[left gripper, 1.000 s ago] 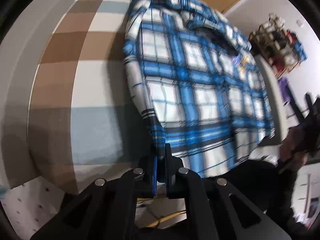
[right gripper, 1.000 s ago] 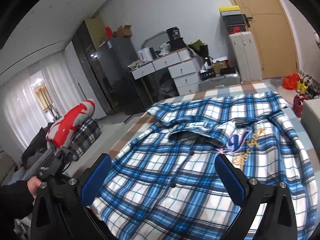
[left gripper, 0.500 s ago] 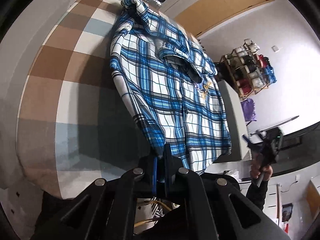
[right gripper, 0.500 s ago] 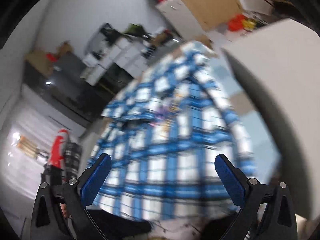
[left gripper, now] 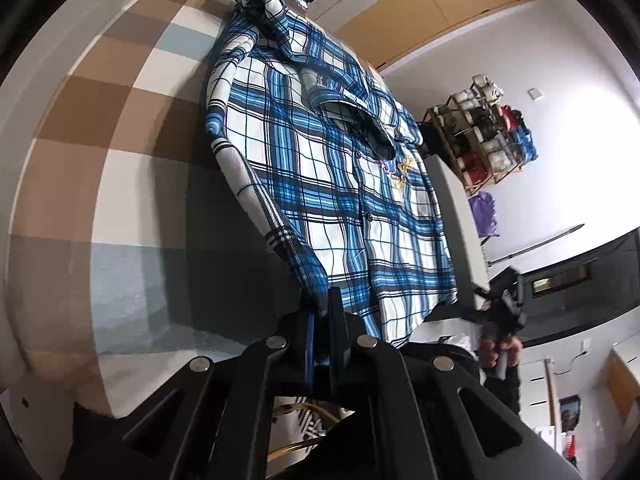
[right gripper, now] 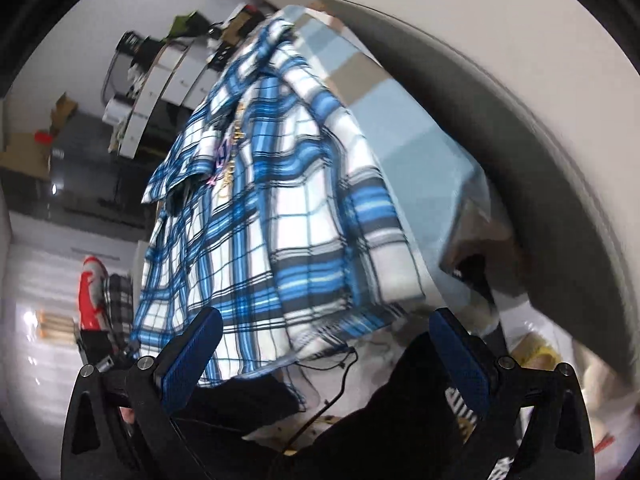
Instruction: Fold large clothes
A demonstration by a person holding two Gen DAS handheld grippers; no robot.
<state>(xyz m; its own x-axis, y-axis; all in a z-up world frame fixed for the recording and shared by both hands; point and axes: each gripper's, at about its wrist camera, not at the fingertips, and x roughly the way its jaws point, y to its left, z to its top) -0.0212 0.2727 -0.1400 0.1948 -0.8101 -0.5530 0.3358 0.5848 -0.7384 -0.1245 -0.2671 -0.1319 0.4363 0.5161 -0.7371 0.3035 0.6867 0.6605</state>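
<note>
A blue and white plaid shirt [left gripper: 336, 184] lies front up on the checked bed cover [left gripper: 120, 168], buttoned, collar at the far end. My left gripper [left gripper: 322, 312] is shut on the shirt's near hem corner at the bed's edge. The shirt also shows in the right wrist view [right gripper: 256, 208], its hem hanging over the bed's edge. My right gripper [right gripper: 324, 344] is open and empty, just below the hem's other corner, not touching it. It also shows in the left wrist view [left gripper: 502, 320], held in a hand.
A grey headboard or bed side [right gripper: 500, 92] runs along the shirt's right. A shoe rack [left gripper: 488, 136] stands by the wall. Drawers and a dark cabinet [right gripper: 132, 92] stand beyond the bed. Cables and clutter [right gripper: 344, 364] lie on the floor below my right gripper.
My right gripper swung from facing the whole shirt to below its right hem corner. My left gripper stayed shut on the hem and its view tilted and pulled back.
</note>
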